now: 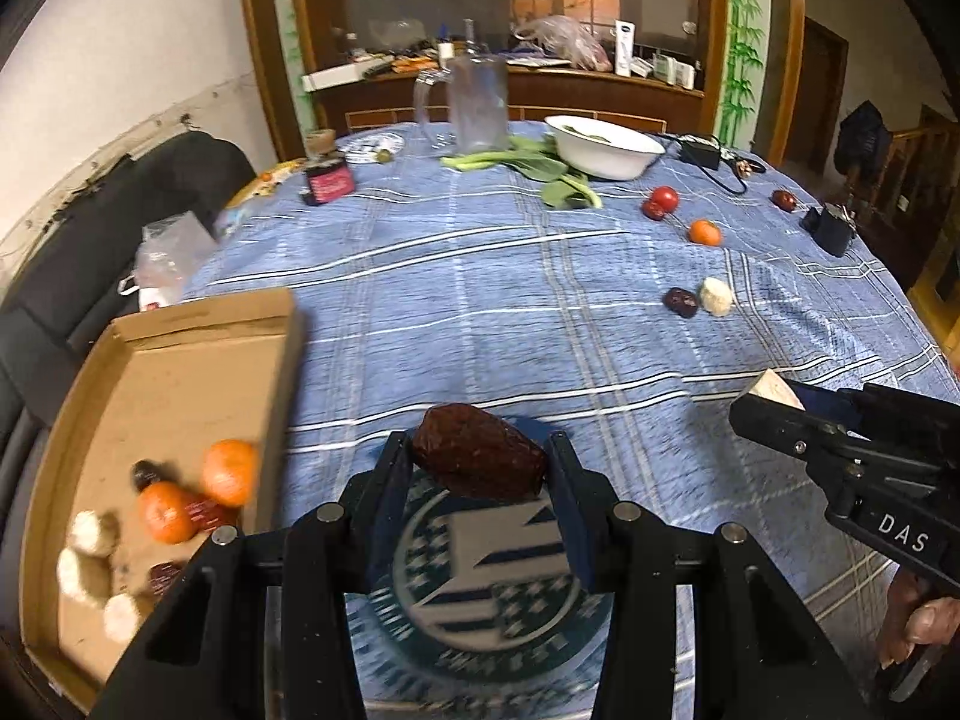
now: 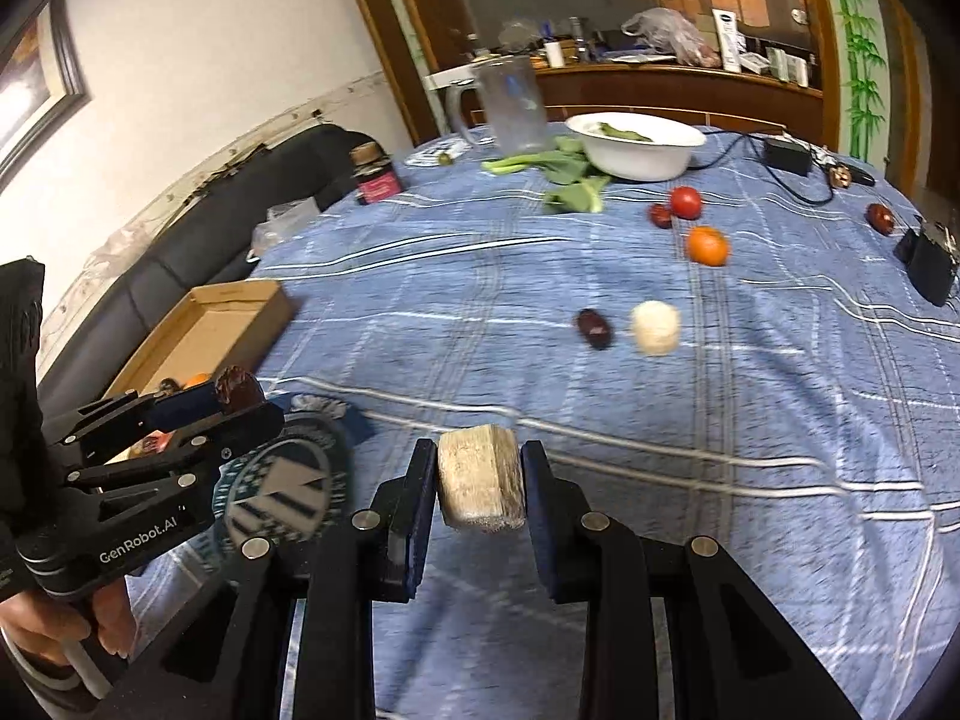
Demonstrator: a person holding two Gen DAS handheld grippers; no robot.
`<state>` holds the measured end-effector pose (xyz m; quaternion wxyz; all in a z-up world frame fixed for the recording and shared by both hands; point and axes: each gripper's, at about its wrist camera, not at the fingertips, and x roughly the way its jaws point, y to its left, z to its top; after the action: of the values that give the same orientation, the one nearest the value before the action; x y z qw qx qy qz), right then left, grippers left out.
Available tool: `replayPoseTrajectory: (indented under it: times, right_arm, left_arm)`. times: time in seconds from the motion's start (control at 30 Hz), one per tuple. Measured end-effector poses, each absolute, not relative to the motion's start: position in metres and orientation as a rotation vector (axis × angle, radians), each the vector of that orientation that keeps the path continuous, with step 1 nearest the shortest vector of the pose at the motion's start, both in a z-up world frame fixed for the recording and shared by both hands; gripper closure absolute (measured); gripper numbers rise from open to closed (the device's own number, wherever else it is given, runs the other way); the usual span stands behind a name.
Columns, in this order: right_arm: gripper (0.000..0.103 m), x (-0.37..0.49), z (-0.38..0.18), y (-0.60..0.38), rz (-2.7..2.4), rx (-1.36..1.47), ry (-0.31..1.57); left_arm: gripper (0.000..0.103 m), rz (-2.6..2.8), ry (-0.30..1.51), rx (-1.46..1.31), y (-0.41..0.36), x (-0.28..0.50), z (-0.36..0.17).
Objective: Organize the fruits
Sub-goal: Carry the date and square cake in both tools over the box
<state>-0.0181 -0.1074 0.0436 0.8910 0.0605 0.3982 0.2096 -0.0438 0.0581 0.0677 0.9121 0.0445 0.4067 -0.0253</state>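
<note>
The left tool (image 1: 480, 459) pinches a dark red date (image 1: 478, 452) between its two pads, held in the air above the blue checked cloth of the bench (image 1: 456, 300). The right tool (image 2: 480, 483) is pressed onto a pale, cut-off chunk of white fruit (image 2: 480, 486) – its flat faces sit against both pads, and it too is clear of the cloth.

The landmark is the cardboard box (image 1: 198, 324), at the bench's left edge. Inside it, toward its near end, lie two oranges (image 1: 198, 489), a few dark dates (image 1: 147, 471) and three pale round pieces (image 1: 90, 564). The left tool with its date is just right of the box's near wall; the right tool is farther right again.

Well right of the box and farther back, loose on the cloth, lie a dark date (image 2: 594, 329) touching or nearly touching a pale round piece (image 2: 655, 327). Beyond them – an orange (image 2: 708, 246), then a red tomato (image 2: 685, 202) with a small dark fruit (image 2: 661, 215) beside it. A white bowl (image 2: 636, 150), leafy greens (image 2: 570, 180) and a clear glass mug (image 2: 510, 105) are at the bench's far side.
</note>
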Motion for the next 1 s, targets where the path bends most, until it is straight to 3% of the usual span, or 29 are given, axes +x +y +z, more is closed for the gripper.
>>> replayPoseTrajectory:
  times: [1.0]
  right_arm:
    - [0.072,-0.047,0.066,0.039,0.651,-0.035,0.803]
  left_arm:
    - [0.059,0.141,0.768,0.006,0.18,-0.094,0.085]
